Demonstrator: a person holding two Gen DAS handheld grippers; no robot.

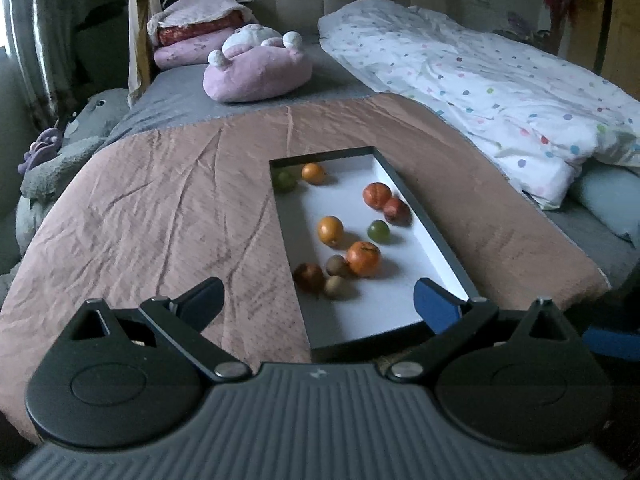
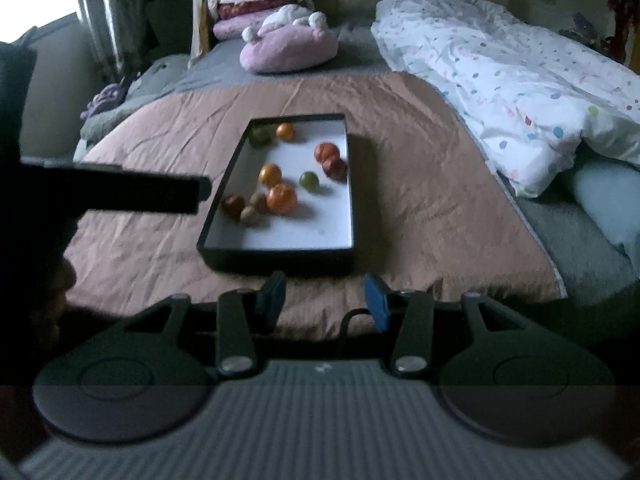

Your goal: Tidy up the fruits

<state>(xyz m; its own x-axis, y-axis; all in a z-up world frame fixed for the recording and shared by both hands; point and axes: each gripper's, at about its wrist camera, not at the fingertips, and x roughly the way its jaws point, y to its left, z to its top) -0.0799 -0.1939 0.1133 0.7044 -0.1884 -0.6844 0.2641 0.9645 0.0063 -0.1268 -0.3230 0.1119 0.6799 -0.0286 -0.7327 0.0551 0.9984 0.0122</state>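
Here's the bed, a pinkish-brown blanket (image 1: 160,200) spread across it, and on that blanket sits one shallow black tray (image 1: 430,216) with a white floor. Ten fruits lie in it, all loose.

Count them off. Two green ones: one tucked into the tray's far left corner (image 1: 285,180), one out in the middle toward the right wall (image 1: 378,231). Two small oranges: one at the far end beside that corner green fruit (image 1: 313,173), one mid-tray nearer the left wall (image 1: 330,230). One bigger orange fruit (image 1: 363,258) sits nearer the front. Two reddish ones touch each other against the right wall: the farther (image 1: 377,195), the nearer (image 1: 397,211). Down by the near left wall, one dark red fruit (image 1: 308,277), and two small brownish ones close together: one (image 1: 337,265) just beside the big orange fruit, one (image 1: 335,286) a little nearer.

Left gripper (image 1: 318,300) hovers over the tray's near end, fingers spread wide, nothing between them; one blue pad (image 1: 436,300) hangs over the near right corner.

Right gripper (image 2: 326,300) sits back from the tray's near edge, above bare blanket, fingers parted and empty too.

Beyond the blanket: one pink plush cushion (image 1: 256,68), one polka-dot duvet (image 1: 500,92) along the right side, one stack of folded pink bedding (image 1: 200,36) at the headboard.
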